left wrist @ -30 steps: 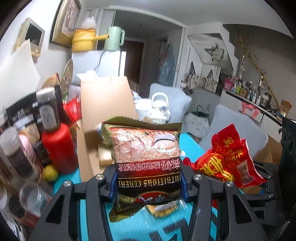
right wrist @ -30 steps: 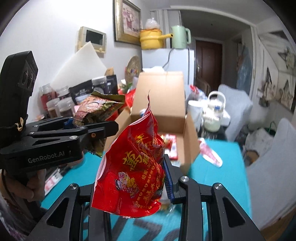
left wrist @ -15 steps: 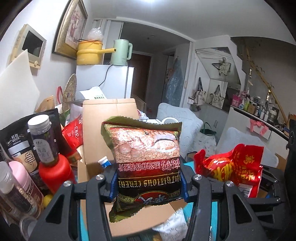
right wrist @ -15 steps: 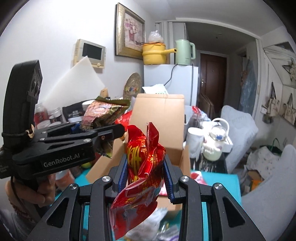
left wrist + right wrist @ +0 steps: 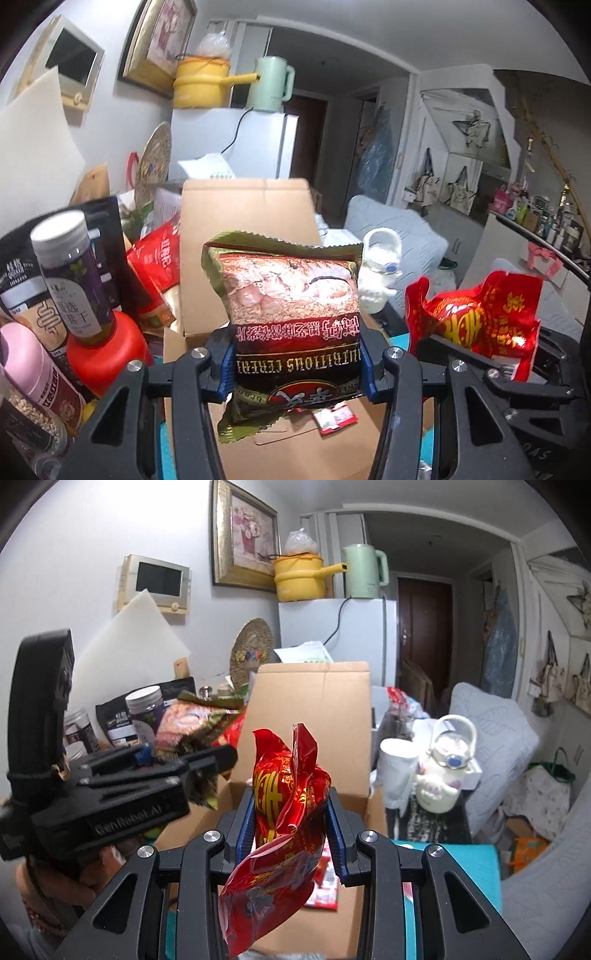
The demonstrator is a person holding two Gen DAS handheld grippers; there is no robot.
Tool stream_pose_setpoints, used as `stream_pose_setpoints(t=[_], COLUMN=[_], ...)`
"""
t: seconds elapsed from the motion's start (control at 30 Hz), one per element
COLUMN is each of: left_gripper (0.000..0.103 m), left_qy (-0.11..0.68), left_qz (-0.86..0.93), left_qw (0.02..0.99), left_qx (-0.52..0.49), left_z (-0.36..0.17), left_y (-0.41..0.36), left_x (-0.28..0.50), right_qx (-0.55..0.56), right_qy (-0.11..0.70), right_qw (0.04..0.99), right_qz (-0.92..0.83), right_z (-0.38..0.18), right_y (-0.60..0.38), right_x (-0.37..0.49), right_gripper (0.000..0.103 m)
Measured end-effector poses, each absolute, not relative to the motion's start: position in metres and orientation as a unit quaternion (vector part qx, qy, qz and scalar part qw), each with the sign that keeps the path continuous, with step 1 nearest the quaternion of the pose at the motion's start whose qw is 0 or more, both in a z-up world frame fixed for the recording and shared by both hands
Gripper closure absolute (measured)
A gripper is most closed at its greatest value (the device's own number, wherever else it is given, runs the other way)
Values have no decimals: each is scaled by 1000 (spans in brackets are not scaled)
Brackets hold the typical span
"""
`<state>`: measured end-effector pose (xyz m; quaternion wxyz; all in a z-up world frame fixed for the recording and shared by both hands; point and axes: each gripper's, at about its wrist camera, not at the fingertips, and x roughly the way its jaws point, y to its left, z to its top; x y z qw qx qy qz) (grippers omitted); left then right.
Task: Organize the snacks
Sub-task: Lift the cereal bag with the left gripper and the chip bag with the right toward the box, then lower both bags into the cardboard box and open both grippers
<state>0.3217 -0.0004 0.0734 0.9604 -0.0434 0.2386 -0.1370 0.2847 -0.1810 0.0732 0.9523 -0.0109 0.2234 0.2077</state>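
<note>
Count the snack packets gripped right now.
2: the cereal packet in the left gripper, the red packet in the right gripper, both above the box.

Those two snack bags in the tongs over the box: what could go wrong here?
The red bag is crumpled and pinched only at its middle by the right tongs, so it might slip out beside the cardboard box. The cereal bag in the left tongs hangs close to the bottles, which a sideways swing could topple.

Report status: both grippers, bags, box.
Left gripper shut on cereal bag. Right gripper shut on red snack bag. Both over the open cardboard box; one small red packet inside, nothing blocking.
</note>
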Motion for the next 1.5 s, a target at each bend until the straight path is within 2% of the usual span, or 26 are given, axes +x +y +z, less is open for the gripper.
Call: stream_pose_setpoints(t=[0.8, 1.5], left_gripper=[53, 53], left_qy=[363, 476], left_qz=[-95, -62], left_qw=[927, 877], left_qx=[-18, 1], left_z=[-4, -57], left_y=[-9, -17], left_x=[394, 421], right_qx=[15, 27], right_qy=[373, 433], right_qw=[905, 882], right_qz=[203, 185], right_z=[-16, -46], right_y=[-176, -179], right_x=[377, 397], right_gripper=[68, 68])
